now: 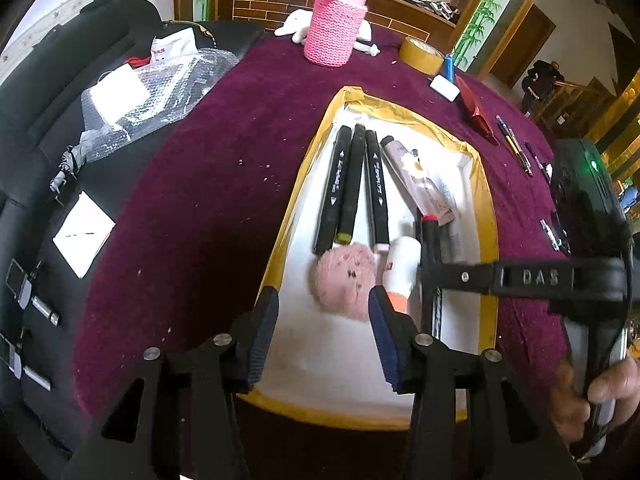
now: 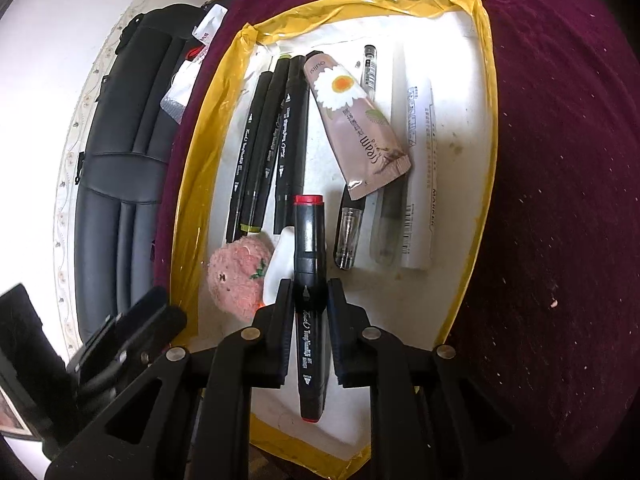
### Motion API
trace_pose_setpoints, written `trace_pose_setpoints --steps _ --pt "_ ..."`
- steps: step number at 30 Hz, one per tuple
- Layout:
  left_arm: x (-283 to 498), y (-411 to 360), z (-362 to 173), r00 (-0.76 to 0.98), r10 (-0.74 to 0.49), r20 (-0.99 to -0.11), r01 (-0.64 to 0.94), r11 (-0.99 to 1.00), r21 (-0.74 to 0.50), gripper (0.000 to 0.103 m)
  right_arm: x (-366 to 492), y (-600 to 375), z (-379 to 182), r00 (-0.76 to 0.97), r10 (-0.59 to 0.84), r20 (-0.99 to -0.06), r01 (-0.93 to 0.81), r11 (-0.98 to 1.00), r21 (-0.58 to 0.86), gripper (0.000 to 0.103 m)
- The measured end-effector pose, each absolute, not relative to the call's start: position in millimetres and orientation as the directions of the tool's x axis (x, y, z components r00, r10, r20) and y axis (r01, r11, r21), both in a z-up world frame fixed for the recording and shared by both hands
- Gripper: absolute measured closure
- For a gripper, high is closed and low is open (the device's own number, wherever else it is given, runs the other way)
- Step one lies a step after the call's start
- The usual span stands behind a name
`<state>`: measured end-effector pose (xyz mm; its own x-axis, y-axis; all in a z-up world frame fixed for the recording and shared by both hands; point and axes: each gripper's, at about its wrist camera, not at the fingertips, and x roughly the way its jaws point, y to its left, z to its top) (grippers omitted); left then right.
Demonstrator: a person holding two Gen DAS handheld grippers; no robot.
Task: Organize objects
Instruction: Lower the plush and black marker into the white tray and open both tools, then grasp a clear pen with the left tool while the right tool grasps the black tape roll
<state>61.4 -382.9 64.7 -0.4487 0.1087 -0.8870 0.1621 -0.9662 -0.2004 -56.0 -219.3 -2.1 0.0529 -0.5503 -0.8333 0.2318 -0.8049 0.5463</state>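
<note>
Red-capped marker (image 2: 307,280) was clamped in the right hand-held gripper (image 2: 308,292), over the yellow-rimmed tray (image 2: 486,128).
Left hand-held gripper (image 1: 324,312) stood apart, empty, above bare tray floor at lower centre.

**Readable lettering**

The right gripper's arm (image 1: 536,278) bears raised letters "DAS". The cream tube (image 2: 356,124) reads "cream". The white marker box (image 2: 420,168), by the tray's right edge, reads "MARKER". The held red-capped marker (image 2: 309,280) reads "Touch".

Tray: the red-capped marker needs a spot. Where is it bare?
Bare floor lies along the tray's near rim, below the plush and right gripper. Crowded further in: three markers, cream tube, pens.
</note>
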Motion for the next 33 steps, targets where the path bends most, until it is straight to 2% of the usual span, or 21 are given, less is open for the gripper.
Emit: trace_pose_setpoints --steps 4,11,21,26,33 --pt "65.4 -383.8 62.4 -0.444 0.108 -0.890 0.169 -0.965 -0.201 0.059 -54.1 -208.5 4.1 0.059 -0.543 -0.838 0.235 -0.808 0.540 0.087" --pt "65.4 -384.1 62.5 -0.441 0.113 -0.890 0.176 -0.962 -0.209 0.053 -50.1 -193.5 23.5 -0.017 -0.498 -0.867 0.284 -0.834 0.473 0.060" --pt "53.7 -349.4 79.3 -0.440 0.100 -0.892 0.082 -0.985 -0.150 0.049 -52.2 -139.2 42.6 -0.106 -0.536 -0.837 0.204 -0.836 0.509 0.058" --pt "45.9 -328.0 82.4 -0.425 0.174 -0.888 0.031 -0.978 -0.206 0.049 -47.6 -92.9 54.4 -0.192 -0.502 -0.843 0.161 -0.864 0.478 0.058" --pt "44.1 -278.3 87.5 -0.392 0.295 -0.872 -0.061 -0.954 -0.295 0.049 -53.0 32.8 55.0 -0.322 -0.334 -0.886 -0.067 -0.925 0.373 0.058"
